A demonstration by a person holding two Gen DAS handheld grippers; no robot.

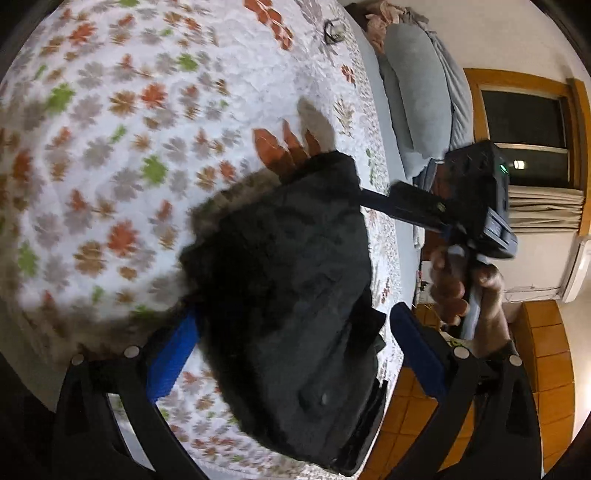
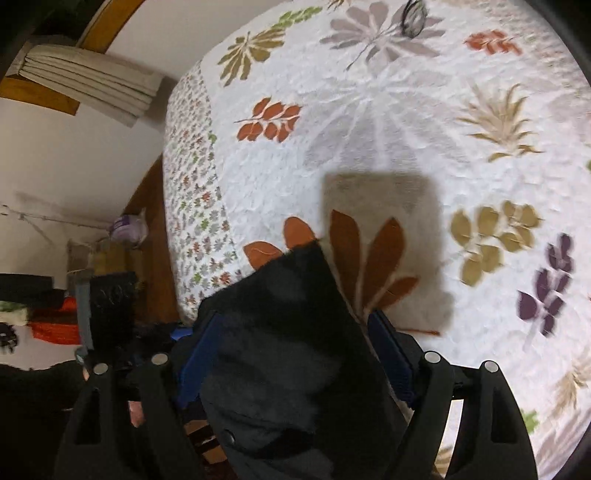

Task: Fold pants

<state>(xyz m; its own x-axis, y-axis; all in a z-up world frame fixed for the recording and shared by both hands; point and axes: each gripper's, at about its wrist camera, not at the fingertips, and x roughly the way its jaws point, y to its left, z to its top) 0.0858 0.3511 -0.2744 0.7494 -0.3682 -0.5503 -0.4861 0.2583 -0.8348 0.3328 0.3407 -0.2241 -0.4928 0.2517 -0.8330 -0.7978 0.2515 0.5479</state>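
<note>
The black pants (image 1: 288,277) hang as a thick folded bundle just above the flowered bedspread (image 1: 147,110) and cast a shadow on it. My left gripper (image 1: 295,312) holds them, its blue pads set wide on either side of the bundle, and a button shows near its base. In the right wrist view the pants (image 2: 280,350) fill the space between the blue pads of my right gripper (image 2: 295,317), which is shut on them. From the left wrist view, a hand (image 1: 458,288) holds that gripper at the bed's right edge, one black finger (image 1: 399,206) reaching the cloth.
Grey pillows (image 1: 417,103) lie along the bed's far right side. A small dark object (image 2: 413,14) sits on the bedspread (image 2: 406,110) further in. Beyond the bed edge are wooden floor (image 1: 546,332), a window (image 1: 524,122) and piled clutter (image 2: 48,314).
</note>
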